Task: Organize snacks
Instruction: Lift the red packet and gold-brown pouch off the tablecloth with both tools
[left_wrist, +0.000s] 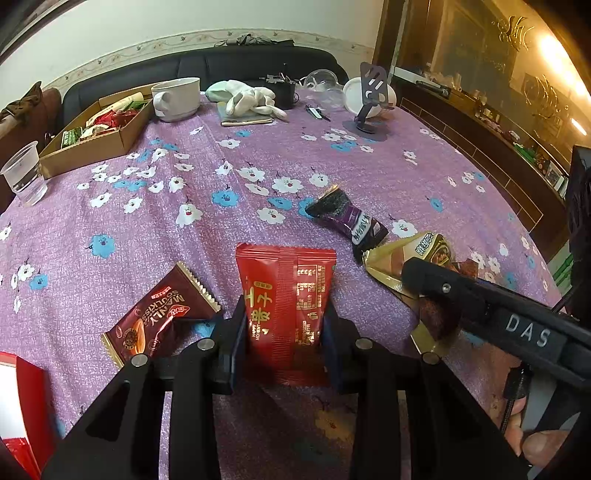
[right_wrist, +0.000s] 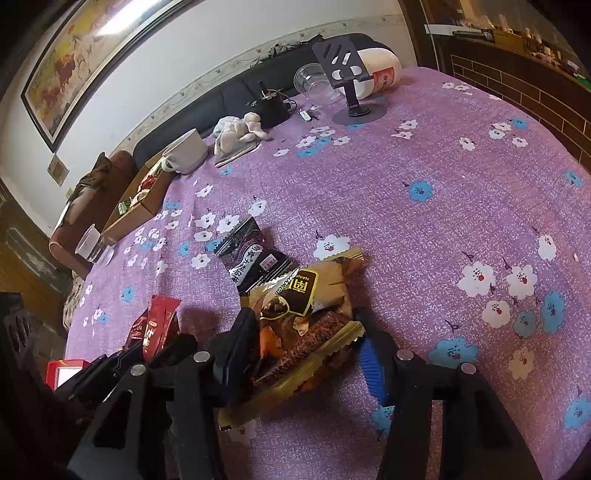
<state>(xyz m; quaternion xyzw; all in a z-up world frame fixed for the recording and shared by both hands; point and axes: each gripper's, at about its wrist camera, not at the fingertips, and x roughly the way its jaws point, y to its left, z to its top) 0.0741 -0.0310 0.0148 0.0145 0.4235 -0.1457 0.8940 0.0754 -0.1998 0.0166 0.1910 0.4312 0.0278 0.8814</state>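
Red foil, the snack packet (left_wrist: 286, 314) looks light, crinkly and slippery, clamped at its lower half in the left gripper (left_wrist: 284, 332) jaws above the worktop (left_wrist: 332, 158), while the right gripper (right_wrist: 306, 343) jaws straddle a gold packet (right_wrist: 303, 325), apparently not yet closed.

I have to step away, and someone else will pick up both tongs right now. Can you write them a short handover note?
Left tongs: shut on the red snack packet, held above the purple tablecloth.
Right tongs: straddling the gold-brown snack packet, jaws wide, not gripping yet.
Loose on the cloth: the dark purple packet just beyond the gold one, and the brown almond packet left of the red one.
Done: the cardboard box at the far left already holds several snacks.
Left: box the red packet, grasp the gold one, then collect the other two.
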